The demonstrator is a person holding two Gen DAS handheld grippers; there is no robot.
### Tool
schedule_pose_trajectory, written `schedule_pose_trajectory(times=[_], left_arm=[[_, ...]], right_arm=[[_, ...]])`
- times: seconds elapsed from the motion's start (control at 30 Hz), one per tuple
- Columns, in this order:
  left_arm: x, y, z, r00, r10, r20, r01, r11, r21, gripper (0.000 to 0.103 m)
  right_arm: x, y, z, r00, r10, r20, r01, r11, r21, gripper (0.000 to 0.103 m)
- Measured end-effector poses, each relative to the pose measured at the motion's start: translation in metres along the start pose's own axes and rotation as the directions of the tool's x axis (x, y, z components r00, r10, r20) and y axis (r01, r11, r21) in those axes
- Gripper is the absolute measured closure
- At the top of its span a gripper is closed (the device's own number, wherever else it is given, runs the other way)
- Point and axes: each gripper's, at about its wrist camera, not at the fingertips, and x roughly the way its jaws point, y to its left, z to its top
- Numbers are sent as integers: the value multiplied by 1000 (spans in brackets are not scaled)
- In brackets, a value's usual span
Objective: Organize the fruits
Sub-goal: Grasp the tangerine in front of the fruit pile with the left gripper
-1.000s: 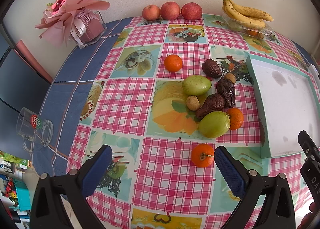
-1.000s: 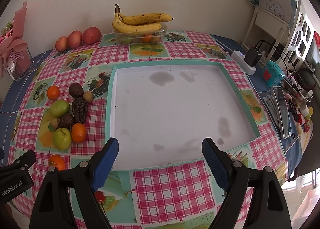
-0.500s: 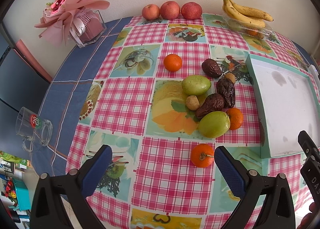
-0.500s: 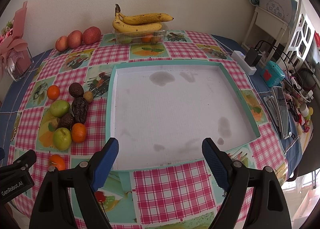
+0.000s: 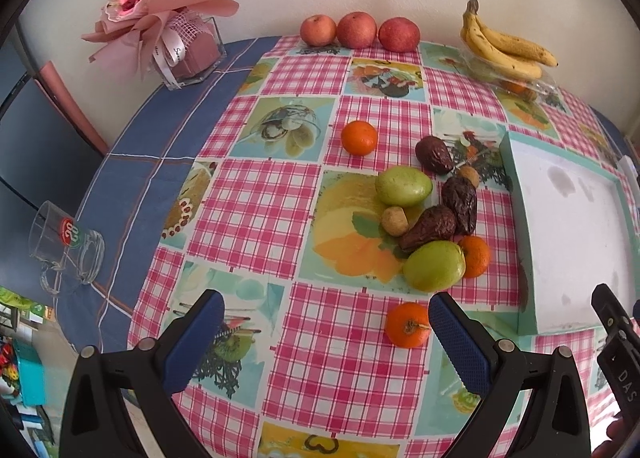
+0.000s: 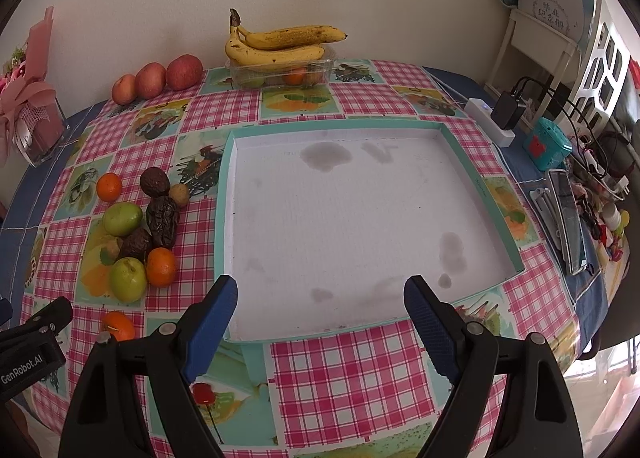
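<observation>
Both grippers hang over the table (image 5: pixel 256 210) with jaws spread wide and nothing between the pads. Just ahead of the left gripper (image 5: pixel 324 332), close by its right pad, lies an orange (image 5: pixel 407 324); beyond it sits the fruit pile (image 5: pixel 430 218): two green fruits, another orange, three wrinkled dark fruits and two small brown ones, with a lone orange (image 5: pixel 359 137) further ahead. Only the left view shows the glass mug (image 5: pixel 66 246) far off to the gripper's left and the whole pink bouquet (image 5: pixel 168 26) in its clear vase.

The right gripper (image 6: pixel 320 310) hovers over the near edge of the shallow white tray (image 6: pixel 496 194), which the right view shows whole and stained but empty of fruit; the left view cuts it off at the frame's right. Only the right view shows the phone (image 6: pixel 566 226), power strip (image 6: pixel 490 120) and clutter to the gripper's right.

Three apples (image 5: pixel 358 30) line the far wall. The bananas (image 6: pixel 280 44) rest on a clear box (image 6: pixel 280 74) whose contents are hard to make out. The near orange is half hidden behind the left gripper's body in the right view
</observation>
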Motion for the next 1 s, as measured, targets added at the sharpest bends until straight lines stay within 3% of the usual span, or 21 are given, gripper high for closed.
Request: schedule_pose_trajectory(times=[0.27, 0.43, 0.67, 0.8, 0.87, 1.0], left_arm=[[4, -2, 5, 996, -60, 67, 59, 998, 24, 0], [23, -10, 4, 987, -161, -9, 161, 986, 29, 0], [47, -12, 0, 975, -176, -133, 176, 984, -8, 0], [50, -14, -4, 970, -190, -153, 190, 982, -17, 16], [52, -14, -4, 966, -201, -161, 200, 979, -20, 18], [57, -20, -5, 949, -244, -198, 243, 970, -28, 35]], right_arm=[[2, -5, 2, 1000, 24, -5, -24, 999, 25, 17], [7, -9, 7, 1000, 21, -17, -20, 999, 47, 17], [20, -5, 14, 997, 58, -48, -56, 997, 45, 17], [22, -5, 17, 997, 57, -52, -55, 997, 49, 17], [22, -5, 18, 996, 64, -55, -62, 997, 47, 17], [20, -4, 21, 997, 65, -44, -64, 997, 41, 17]])
